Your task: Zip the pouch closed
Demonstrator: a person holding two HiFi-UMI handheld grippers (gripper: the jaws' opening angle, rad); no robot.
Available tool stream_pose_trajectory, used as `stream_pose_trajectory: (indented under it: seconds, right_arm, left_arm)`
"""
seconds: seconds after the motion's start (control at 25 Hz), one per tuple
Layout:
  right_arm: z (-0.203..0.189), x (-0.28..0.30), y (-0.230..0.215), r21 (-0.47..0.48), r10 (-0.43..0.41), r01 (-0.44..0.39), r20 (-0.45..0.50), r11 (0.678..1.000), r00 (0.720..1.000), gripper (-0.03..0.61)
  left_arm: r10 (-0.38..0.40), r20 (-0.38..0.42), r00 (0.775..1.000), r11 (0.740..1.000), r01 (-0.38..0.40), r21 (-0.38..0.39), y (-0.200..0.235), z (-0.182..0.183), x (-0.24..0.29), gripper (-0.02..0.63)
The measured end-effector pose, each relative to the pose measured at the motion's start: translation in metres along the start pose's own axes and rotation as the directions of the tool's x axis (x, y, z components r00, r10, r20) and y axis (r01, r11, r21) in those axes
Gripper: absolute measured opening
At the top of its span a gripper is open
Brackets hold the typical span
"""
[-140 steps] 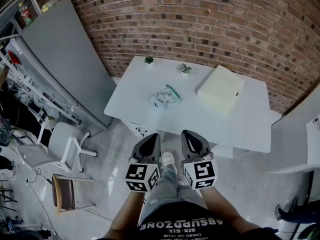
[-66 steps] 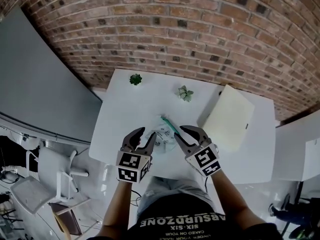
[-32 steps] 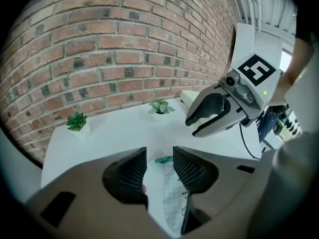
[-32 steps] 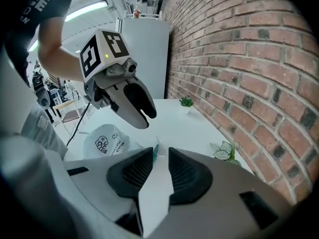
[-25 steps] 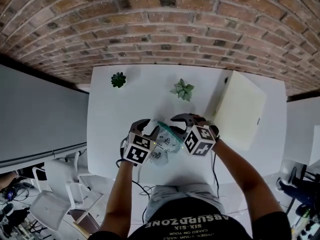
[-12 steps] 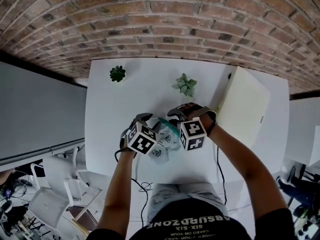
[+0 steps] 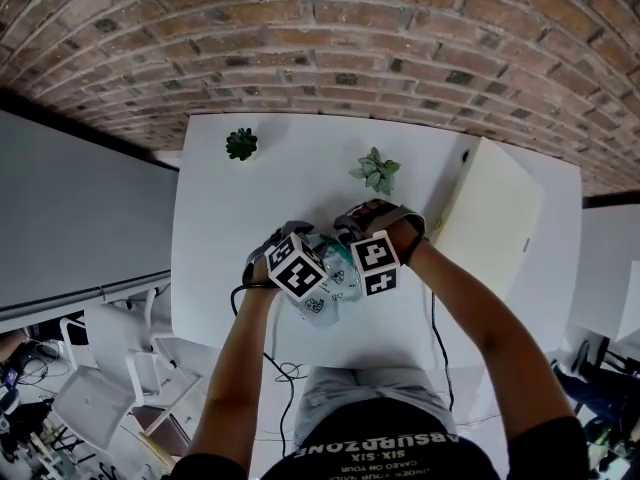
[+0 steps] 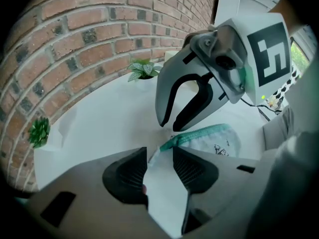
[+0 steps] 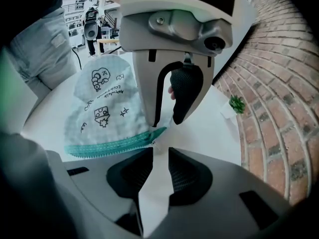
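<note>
You're working with one pouch (image 7: 327,290), two plants (image 7: 241,145) (image 7: 376,171), one box (image 7: 492,213) and two tools. The pouch is lying mid-surface (image 7: 215,228), near the front edge. The left tool (image 8: 159,152) and right tool (image 9: 160,151) are both sitting released, jaws apart, facing each other at the zipper's end. A few seconds back you were standing well off; now you're leaning right over it.

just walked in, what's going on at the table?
A person stands at a white table with a gripper in each hand, both at a small printed pouch. The left gripper and right gripper face each other at one end of the teal zipper. Both have their jaws apart with the zipper end right at their tips, and neither is clamped on it. Whether the zipper is already closed I cannot tell.
</note>
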State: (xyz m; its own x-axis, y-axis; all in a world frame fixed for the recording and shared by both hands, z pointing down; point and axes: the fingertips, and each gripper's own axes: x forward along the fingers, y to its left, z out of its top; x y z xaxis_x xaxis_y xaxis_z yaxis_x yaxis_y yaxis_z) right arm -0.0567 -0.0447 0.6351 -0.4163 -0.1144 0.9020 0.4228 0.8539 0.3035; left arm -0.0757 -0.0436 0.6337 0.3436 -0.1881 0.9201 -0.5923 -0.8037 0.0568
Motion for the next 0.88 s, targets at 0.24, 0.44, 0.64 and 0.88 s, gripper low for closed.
stream_pose_trajectory:
  seconds: [0.24,0.44,0.64,0.88]
  right_arm:
    - [0.003,0.006,0.006,-0.086,0.036,-0.038,-0.016,0.996,0.999,0.087]
    - [0.002,0.007,0.009,-0.111,0.074,-0.074,-0.009,0.991,0.997,0.064]
    - [0.002,0.008,0.011,-0.078,0.102,-0.102,-0.004,0.992,0.995,0.034]
    - [0.002,0.007,0.013,0.018,0.114,-0.114,0.021,0.993,0.993,0.006]
  left_arm:
    - [-0.049,-0.056,0.997,0.998,0.051,0.028,-0.003,-0.005,0.007,0.146]
    - [-0.069,-0.076,0.995,0.997,0.072,0.029,-0.004,-0.009,0.012,0.127]
    - [-0.078,-0.064,0.995,0.997,0.079,0.012,0.000,-0.009,0.012,0.106]
    - [-0.051,-0.021,0.998,0.998,0.050,-0.044,0.007,-0.011,0.013,0.064]
